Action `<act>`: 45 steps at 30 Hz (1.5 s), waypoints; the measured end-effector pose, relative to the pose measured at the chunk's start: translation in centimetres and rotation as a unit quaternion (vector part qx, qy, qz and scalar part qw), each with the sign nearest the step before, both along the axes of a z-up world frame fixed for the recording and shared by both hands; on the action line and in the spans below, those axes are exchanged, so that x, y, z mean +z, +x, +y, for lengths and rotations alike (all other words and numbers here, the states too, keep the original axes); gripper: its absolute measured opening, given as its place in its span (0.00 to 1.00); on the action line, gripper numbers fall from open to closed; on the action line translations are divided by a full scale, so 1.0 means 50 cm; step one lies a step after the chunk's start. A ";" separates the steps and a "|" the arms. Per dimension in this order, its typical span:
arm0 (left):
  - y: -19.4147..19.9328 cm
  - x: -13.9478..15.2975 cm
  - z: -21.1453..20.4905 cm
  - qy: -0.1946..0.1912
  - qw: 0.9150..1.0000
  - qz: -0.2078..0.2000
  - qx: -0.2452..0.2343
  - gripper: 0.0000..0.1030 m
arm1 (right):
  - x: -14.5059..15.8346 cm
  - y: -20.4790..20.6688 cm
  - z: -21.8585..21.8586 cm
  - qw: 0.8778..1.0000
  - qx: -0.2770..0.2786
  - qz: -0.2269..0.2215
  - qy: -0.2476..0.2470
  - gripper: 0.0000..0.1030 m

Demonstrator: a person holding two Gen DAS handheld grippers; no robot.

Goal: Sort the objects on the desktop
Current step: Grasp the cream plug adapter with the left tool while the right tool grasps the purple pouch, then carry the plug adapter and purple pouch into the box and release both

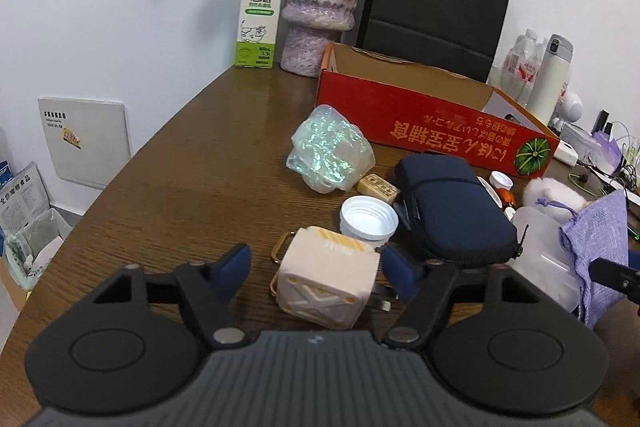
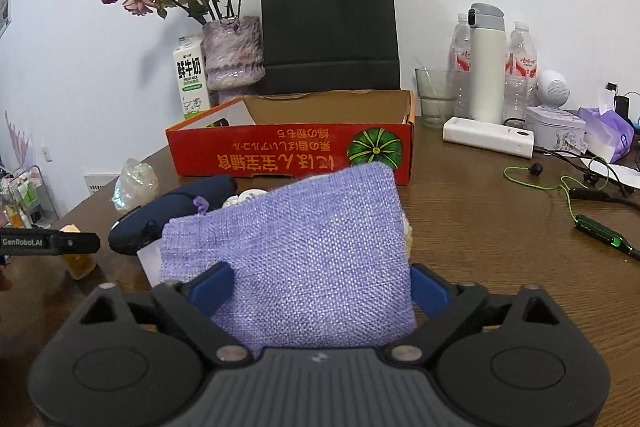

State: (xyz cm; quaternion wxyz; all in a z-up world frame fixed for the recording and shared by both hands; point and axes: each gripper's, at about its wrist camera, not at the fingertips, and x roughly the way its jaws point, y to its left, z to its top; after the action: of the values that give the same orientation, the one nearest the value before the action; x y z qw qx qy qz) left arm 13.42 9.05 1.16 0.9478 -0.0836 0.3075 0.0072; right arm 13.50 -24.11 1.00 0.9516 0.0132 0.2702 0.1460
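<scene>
My left gripper (image 1: 314,267) jaws apart around the cream cube (image 1: 328,287) on the desk (image 1: 180,187), not touching. Right gripper (image 2: 320,291) jaws clamped on the purple pouch (image 2: 296,247). Center left, squeeze cube's flat sides, then lift toward red box (image 1: 432,119).

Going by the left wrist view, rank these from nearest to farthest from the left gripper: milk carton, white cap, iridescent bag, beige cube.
1. beige cube, between the left gripper fingers
2. white cap, just ahead
3. iridescent bag, mid-table
4. milk carton, far back by the wall
</scene>
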 end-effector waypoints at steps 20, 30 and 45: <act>-0.042 0.026 -0.005 -0.035 0.998 -0.045 -0.007 0.51 | 0.050 -0.050 -0.036 0.995 0.005 -0.080 0.062 0.04; 0.049 0.156 -0.036 -0.062 0.992 -0.105 -0.029 0.51 | 0.167 0.042 -0.032 0.987 0.015 -0.133 0.084 0.04; 0.369 0.169 -0.117 -0.085 0.990 -0.113 -0.016 0.51 | 0.155 0.395 0.034 0.990 -0.005 -0.079 0.117 0.04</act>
State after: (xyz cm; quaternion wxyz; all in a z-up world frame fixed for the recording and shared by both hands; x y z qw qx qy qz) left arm 31.88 3.19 9.63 0.9660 -0.1590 0.1989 -0.0437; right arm 33.23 -22.43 8.76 0.9625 0.1143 0.1753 0.1727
